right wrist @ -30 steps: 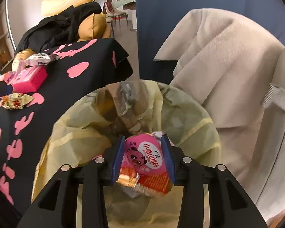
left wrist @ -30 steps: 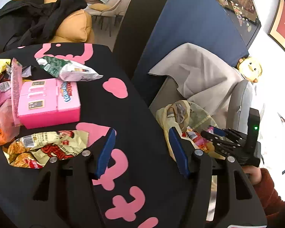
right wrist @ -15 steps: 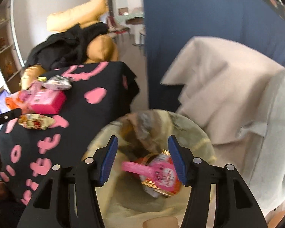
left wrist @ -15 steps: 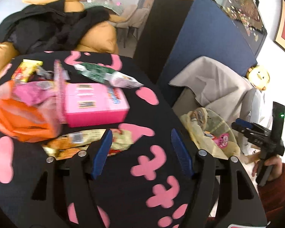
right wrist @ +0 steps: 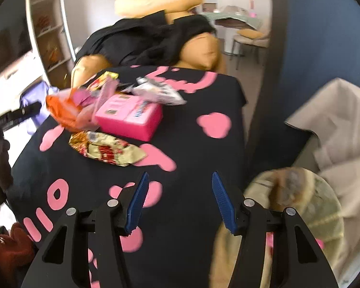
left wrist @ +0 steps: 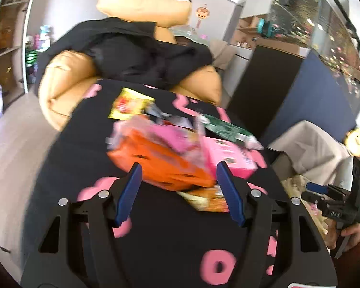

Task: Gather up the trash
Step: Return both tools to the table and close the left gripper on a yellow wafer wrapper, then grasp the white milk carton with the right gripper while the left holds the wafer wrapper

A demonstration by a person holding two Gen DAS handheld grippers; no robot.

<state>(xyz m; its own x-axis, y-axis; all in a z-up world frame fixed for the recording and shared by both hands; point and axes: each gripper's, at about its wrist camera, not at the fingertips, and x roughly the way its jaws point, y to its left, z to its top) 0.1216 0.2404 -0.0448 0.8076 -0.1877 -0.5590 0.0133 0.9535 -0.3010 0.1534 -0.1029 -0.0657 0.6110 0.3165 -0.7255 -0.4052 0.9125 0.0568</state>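
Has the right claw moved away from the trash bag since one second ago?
Yes. The right claw has swung left: the bag is now beside it, and it faces the table.

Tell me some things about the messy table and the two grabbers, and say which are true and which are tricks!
1. The left gripper is open with nothing between its fingers. True.
2. The right gripper is squeezing a pink snack packet. False: it is open and holds nothing.
3. The pink box sits on the black tablecloth. True.
4. The orange bag is inside the trash bag. False: it lies on the table beside the pink box.
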